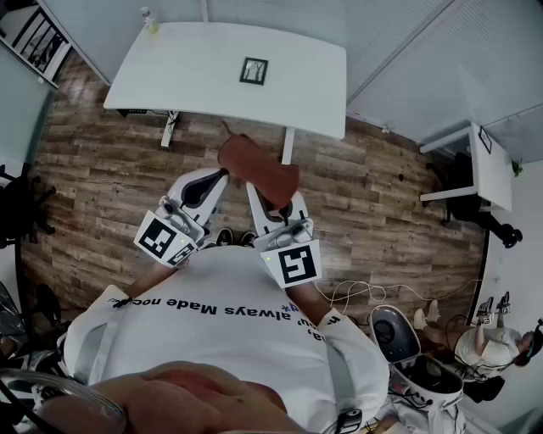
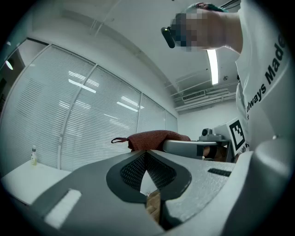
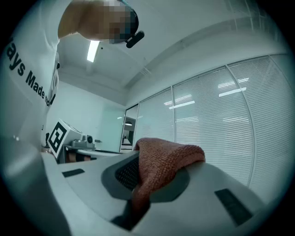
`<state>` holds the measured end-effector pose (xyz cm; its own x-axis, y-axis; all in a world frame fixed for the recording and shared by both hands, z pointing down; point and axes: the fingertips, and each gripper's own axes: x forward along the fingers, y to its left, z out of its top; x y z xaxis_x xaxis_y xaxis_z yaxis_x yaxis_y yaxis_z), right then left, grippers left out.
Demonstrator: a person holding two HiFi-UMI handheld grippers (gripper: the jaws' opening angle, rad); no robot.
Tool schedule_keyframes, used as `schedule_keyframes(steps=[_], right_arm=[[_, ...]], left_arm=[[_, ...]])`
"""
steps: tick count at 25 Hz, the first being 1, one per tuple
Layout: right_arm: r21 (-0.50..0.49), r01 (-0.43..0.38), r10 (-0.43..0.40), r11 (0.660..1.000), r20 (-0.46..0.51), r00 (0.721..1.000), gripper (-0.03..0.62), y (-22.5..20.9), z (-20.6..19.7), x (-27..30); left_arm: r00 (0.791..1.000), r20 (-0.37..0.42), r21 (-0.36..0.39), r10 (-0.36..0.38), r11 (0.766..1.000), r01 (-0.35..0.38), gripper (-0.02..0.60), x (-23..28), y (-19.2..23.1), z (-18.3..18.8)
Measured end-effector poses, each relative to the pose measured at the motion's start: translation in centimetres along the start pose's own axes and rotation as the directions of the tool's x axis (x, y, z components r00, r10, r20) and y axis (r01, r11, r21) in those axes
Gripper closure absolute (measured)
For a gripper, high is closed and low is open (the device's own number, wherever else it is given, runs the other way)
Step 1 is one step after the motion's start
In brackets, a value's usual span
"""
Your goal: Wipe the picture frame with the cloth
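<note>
tool on the left [image 1: 216, 176] is held pressed together, empty. cloth [image 1: 259, 168] is pinched by the right tool [image 1: 257, 197]. picture frame [image 1: 254, 70] is seen on the counter [image 1: 187, 68], well ahead, nearer the right tool.

On the white bench [image 1: 195, 76]: a small dark picture frame [image 1: 254, 70] lying flat, right of the middle, and a small bottle [image 1: 150, 19] upright at the far left corner, well apart from it. Stands on white legs on a wood-plank floor [image 1: 102, 178].
</note>
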<state>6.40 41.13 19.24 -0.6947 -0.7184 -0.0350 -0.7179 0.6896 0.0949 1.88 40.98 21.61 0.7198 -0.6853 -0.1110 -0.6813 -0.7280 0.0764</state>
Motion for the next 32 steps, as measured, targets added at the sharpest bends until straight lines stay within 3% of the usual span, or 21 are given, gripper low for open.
schedule_keyframes(steps=[32], right_arm=[[0.005, 0.009, -0.009, 1.000, 0.011, 1.000, 0.565, 2.9, 0.1, 1.2]], left_arm=[[1.000, 0.001, -0.015, -0.014, 1.000, 0.014, 0.578, -2.7, 1.2, 0.0]])
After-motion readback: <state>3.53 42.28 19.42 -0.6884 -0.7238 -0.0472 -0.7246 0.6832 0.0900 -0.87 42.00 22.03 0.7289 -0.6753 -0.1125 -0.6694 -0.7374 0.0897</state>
